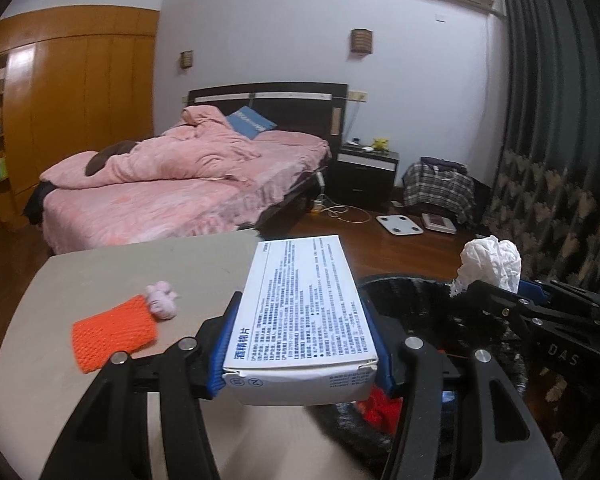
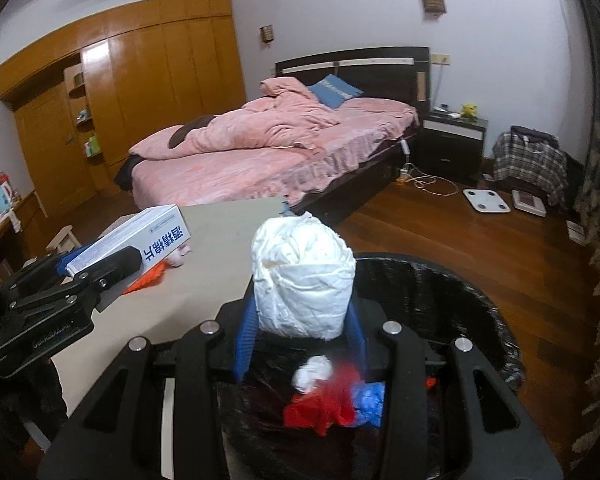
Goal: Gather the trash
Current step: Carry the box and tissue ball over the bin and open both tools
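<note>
My left gripper (image 1: 302,344) is shut on a white box with blue print (image 1: 304,304), held above the beige table's edge beside the black-lined trash bin (image 1: 420,292). The box also shows in the right wrist view (image 2: 140,240). My right gripper (image 2: 302,320) is shut on a crumpled white paper wad (image 2: 304,280) over the bin (image 2: 460,292); the wad also shows in the left wrist view (image 1: 490,258). Red, blue and white trash (image 2: 328,400) lies inside the bin. An orange mesh sleeve (image 1: 112,332) and a pink wad (image 1: 162,300) lie on the table.
The beige table (image 1: 140,264) stands left of the bin. Behind it are a bed with pink bedding (image 1: 172,176), a wooden wardrobe (image 1: 80,100), a black nightstand (image 1: 364,176), and a white scale (image 1: 400,224) on the wooden floor.
</note>
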A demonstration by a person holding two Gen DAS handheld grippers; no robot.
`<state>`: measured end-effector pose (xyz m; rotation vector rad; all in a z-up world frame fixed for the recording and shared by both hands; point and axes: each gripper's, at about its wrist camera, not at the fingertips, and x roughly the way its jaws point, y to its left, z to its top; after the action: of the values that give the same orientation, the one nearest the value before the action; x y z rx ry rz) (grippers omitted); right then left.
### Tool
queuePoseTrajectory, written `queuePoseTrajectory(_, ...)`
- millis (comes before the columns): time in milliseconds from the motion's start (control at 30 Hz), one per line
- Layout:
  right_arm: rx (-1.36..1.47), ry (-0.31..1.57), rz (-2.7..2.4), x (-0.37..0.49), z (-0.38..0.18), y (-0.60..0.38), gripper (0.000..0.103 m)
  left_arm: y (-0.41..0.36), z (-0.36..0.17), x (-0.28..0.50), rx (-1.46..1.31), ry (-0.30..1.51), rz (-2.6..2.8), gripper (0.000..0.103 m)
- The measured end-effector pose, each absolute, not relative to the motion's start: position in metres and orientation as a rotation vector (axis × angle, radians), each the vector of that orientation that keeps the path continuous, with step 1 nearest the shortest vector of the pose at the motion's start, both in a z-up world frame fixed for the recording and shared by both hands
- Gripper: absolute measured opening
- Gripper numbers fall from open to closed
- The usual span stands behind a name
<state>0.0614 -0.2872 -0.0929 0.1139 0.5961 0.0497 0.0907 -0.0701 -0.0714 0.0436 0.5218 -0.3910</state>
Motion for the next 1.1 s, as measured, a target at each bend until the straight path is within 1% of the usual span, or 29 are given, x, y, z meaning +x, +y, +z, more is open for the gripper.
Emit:
queuePoseTrajectory(400,0.137,0.600,-0.049,0.047,-0.104,-0.326,0.039,-0.114,-0.079,0.093,0.070,0.538,-0.491,0.055)
queuePoseTrajectory(600,0.147,0.607,-0.099,0.044,-0.109,-0.341,0.041,-0.134,-0.084,0.099,0.085,0.554,-0.545,0.055)
queuePoseTrajectory(633,0.146,0.608,-0.105,0.043,-0.109,-0.342,0.043,-0.137,-0.085,0.100,0.081,0.558,-0.552,0.056)
queuePoseTrajectory(667,0.145,0.610,-0.112,0.043,-0.110,-0.344,0.045,-0.138,-0.084,0.101,0.078,0.559,-0.557,0.056)
queuePoseTrajectory(700,0.145,0.610,-0.121,0.043,-0.111,-0.346,0.052,-0.138,-0.085,0.102,0.076,0.562,-0.565,0.057)
queuePoseTrajectory(733,0.144,0.608,-0.129,0.043,-0.111,-0.348,0.060,-0.139,-0.086,0.103,0.074,0.572,-0.576,0.064)
queuePoseTrajectory(800,0.146,0.605,-0.141,0.042,-0.112,-0.352,0.071,-0.139,-0.087,0.102,0.068,0.578,-0.576,0.072)
queuePoseTrajectory(833,0.146,0.605,-0.145,0.042,-0.112,-0.353,0.072,-0.137,-0.088,0.101,0.065,0.579,-0.575,0.074)
queuePoseTrajectory(933,0.145,0.598,-0.165,0.043,-0.110,-0.355,0.086,-0.134,-0.088,0.102,0.065,0.587,-0.557,0.077)
queuePoseTrajectory(1000,0.144,0.593,-0.167,0.041,-0.110,-0.355,0.091,-0.129,-0.088,0.103,0.064,0.586,-0.543,0.080)
queuePoseTrajectory(1100,0.136,0.597,-0.159,0.042,-0.110,-0.351,0.094,-0.121,-0.087,0.104,0.065,0.580,-0.509,0.085)
